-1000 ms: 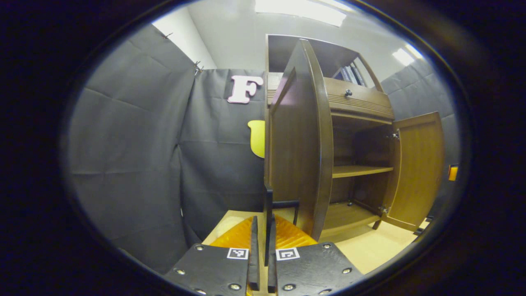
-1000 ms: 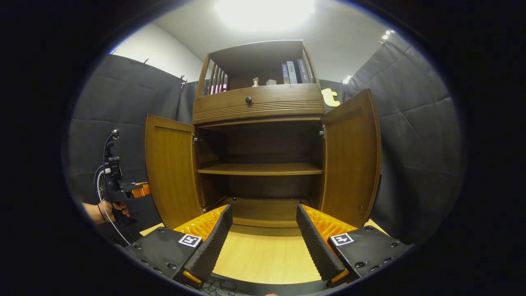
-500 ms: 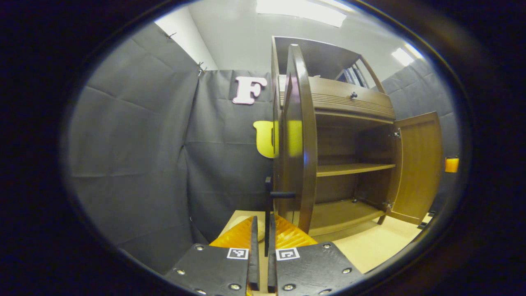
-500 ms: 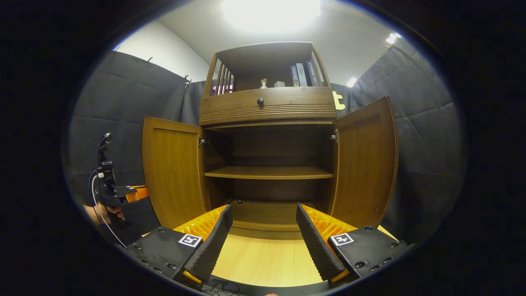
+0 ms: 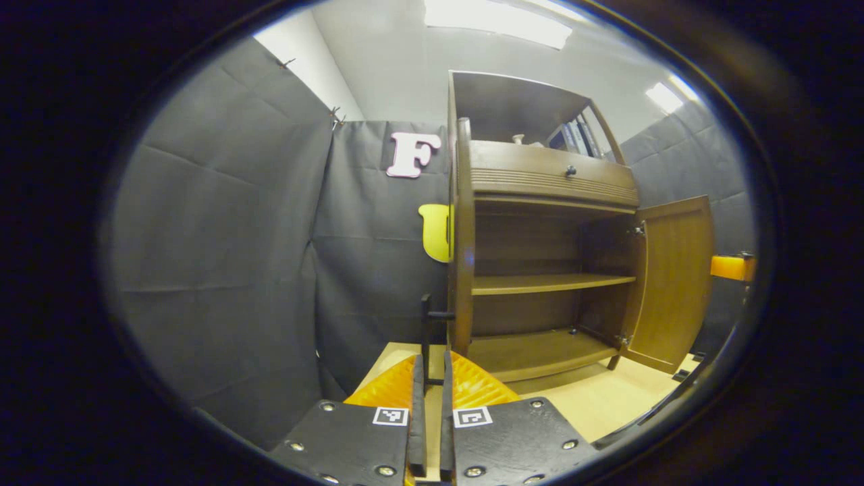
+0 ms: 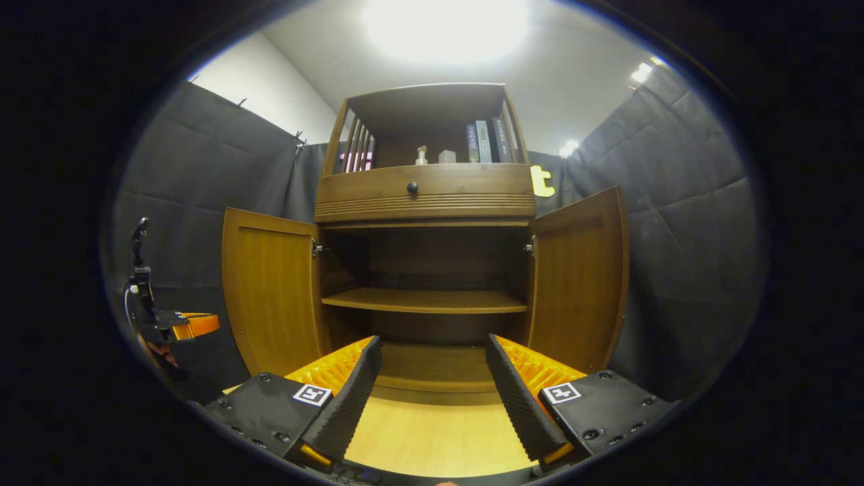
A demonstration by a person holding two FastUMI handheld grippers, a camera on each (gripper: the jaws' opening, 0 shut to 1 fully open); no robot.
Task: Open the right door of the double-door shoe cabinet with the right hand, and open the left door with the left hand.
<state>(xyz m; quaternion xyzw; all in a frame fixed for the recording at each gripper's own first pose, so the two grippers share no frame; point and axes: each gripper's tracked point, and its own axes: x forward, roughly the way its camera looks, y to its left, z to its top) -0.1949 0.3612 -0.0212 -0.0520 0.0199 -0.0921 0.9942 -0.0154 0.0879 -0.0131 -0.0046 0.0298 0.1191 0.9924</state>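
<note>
Both cabinet doors swung wide; left gripper [image 5: 430, 378] closed at the left door's handle, right gripper [image 6: 432, 378] free.

Shoe cabinet [image 6: 425, 196] stands on the pale floor [image 6: 439, 439] against the booth wall. Right door [image 6: 577, 277] and left door [image 6: 270, 297] both stand far out from the frame. In the left gripper view the left door [image 5: 463, 236] shows edge-on, its black handle [image 5: 427, 331] running down between the near-shut fingers; actual pinch can't be confirmed, judged lightly gripped. Right gripper's fingers [image 6: 351, 398] spread wide, holding nothing, centred before the open bottom shelf [image 6: 432, 354]. Step in hand looks like finishing the left swing: follow the hinge arc, don't pull straight, stop before the hinge binds, then part the fingers and back off along the handle so the door isn't dragged.
</note>
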